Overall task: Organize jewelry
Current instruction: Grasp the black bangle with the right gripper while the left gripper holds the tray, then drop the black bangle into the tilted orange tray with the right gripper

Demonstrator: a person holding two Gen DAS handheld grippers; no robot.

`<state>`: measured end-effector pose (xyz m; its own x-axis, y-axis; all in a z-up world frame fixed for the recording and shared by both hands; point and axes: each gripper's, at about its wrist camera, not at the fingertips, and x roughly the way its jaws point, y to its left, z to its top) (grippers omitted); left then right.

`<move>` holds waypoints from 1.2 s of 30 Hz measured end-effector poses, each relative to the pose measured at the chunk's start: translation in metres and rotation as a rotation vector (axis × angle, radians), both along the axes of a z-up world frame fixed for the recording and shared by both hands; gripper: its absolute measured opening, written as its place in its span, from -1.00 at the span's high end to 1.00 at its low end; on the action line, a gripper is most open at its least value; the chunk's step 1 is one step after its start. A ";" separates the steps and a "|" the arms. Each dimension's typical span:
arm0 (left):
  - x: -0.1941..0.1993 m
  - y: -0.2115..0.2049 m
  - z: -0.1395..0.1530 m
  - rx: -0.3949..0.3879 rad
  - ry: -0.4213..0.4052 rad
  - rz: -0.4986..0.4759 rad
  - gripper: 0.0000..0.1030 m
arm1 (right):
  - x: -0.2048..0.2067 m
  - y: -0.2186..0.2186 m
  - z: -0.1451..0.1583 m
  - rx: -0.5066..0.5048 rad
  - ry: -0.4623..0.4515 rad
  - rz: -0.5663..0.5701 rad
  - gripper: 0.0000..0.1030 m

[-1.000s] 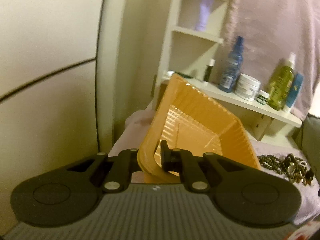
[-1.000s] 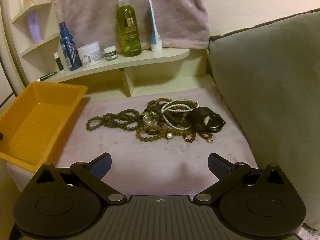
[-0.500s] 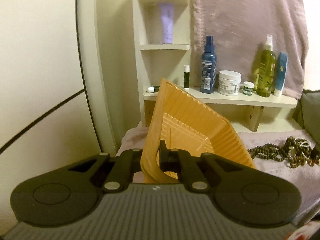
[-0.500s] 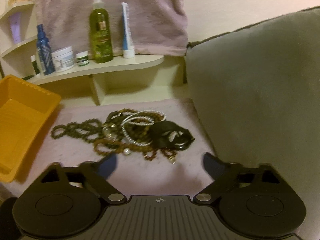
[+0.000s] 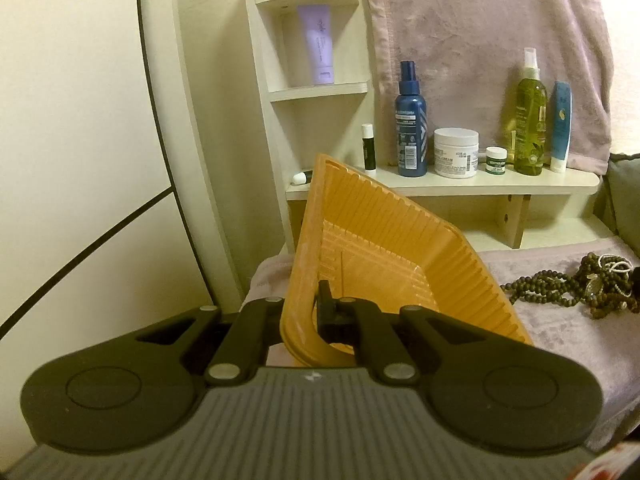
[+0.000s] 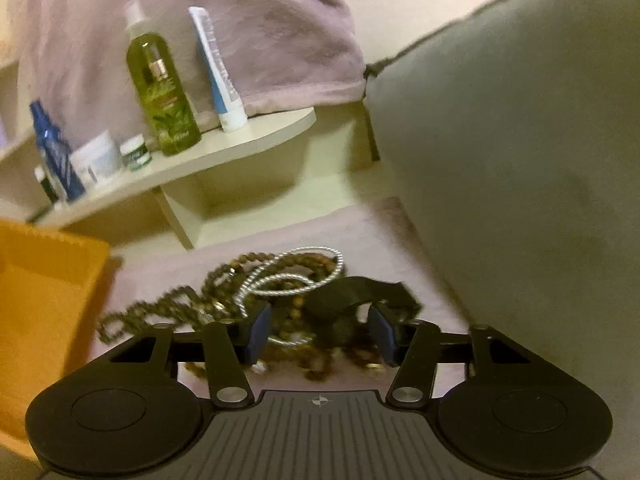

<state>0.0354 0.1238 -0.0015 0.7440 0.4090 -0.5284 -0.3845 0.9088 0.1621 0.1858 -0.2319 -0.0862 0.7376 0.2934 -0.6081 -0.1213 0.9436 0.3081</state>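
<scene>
Wall panels fill the far left of the left wrist view. Next comes the left gripper [image 5: 306, 312], its fingers clamped on the near rim of the orange tray [image 5: 384, 248], which sits tilted on the pink cloth [image 5: 560, 340] with its open side facing the camera. Behind the tray a shelf [image 5: 460, 186] carries a lip balm [image 5: 368, 146], a blue spray bottle [image 5: 410, 120], a white jar [image 5: 456, 152], a small green jar [image 5: 496, 160], a green bottle [image 5: 530, 112] and a blue tube [image 5: 561, 126], with a pink towel [image 5: 480, 32] hanging behind them. Right of the tray, well apart from it, the beads [image 5: 576, 288] lie in a tangle on the cloth.

From the right wrist, the tray [image 6: 44, 292] is at the left edge. The right gripper [image 6: 318, 330] is down over the jewelry pile; its jaws have just been closing, and its blue pads [image 6: 258, 332] stand either side of brown beads [image 6: 288, 316] and a black strap [image 6: 352, 294], not yet pressing them. Silver bangles [image 6: 296, 276] lie just beyond. A grey cushion [image 6: 520, 140] fills the right.
</scene>
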 end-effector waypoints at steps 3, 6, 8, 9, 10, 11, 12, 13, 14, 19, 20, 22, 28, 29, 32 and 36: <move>0.001 0.000 0.000 0.004 0.003 -0.002 0.91 | 0.007 0.001 -0.004 0.032 0.016 -0.033 0.61; 0.001 0.001 0.001 0.005 0.003 -0.006 0.92 | 0.003 -0.003 -0.001 0.041 0.000 -0.058 0.66; 0.001 0.001 0.001 0.004 0.002 -0.005 0.91 | -0.002 -0.004 0.004 0.016 -0.023 -0.046 0.69; 0.001 0.002 0.000 0.004 0.001 -0.005 0.92 | -0.004 -0.004 0.007 0.006 -0.029 -0.034 0.75; 0.001 0.001 0.000 0.004 0.001 -0.005 0.92 | -0.006 -0.003 0.009 -0.008 -0.033 -0.021 0.83; 0.001 0.002 -0.001 0.004 0.000 -0.006 0.92 | -0.008 -0.003 0.013 -0.027 -0.042 -0.010 0.83; 0.002 0.003 -0.001 0.002 0.000 -0.006 0.92 | -0.010 -0.002 0.016 -0.046 -0.055 -0.002 0.84; 0.002 0.004 -0.001 -0.001 -0.001 -0.005 0.92 | -0.013 -0.001 0.020 -0.056 -0.066 0.012 0.84; 0.002 0.004 -0.002 -0.001 -0.001 -0.004 0.92 | -0.014 0.001 0.024 -0.066 -0.074 0.028 0.85; 0.002 0.006 -0.003 0.001 -0.006 -0.006 0.92 | -0.021 0.017 0.049 -0.072 -0.105 0.116 0.86; 0.002 0.006 -0.004 -0.001 -0.007 -0.007 0.92 | -0.023 0.022 0.055 -0.064 -0.111 0.138 0.86; 0.002 0.007 -0.004 -0.005 -0.009 -0.006 0.91 | -0.027 0.037 0.066 -0.041 -0.122 0.208 0.86; 0.001 0.010 -0.005 -0.012 -0.014 -0.004 0.91 | -0.033 0.108 0.087 0.063 -0.114 0.475 0.86; 0.001 0.010 -0.005 -0.014 -0.013 -0.004 0.91 | -0.034 0.121 0.087 0.082 -0.102 0.522 0.86; 0.001 0.012 -0.006 -0.020 -0.013 -0.004 0.91 | -0.036 0.158 0.084 0.114 -0.068 0.632 0.86; 0.000 0.015 -0.006 -0.033 -0.016 -0.002 0.91 | -0.034 0.197 0.069 0.118 -0.001 0.734 0.86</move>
<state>0.0359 0.1385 -0.0079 0.7532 0.3903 -0.5294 -0.3851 0.9142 0.1261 0.1515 -0.0345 -0.0175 0.3272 0.7744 -0.5415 -0.7082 0.5803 0.4021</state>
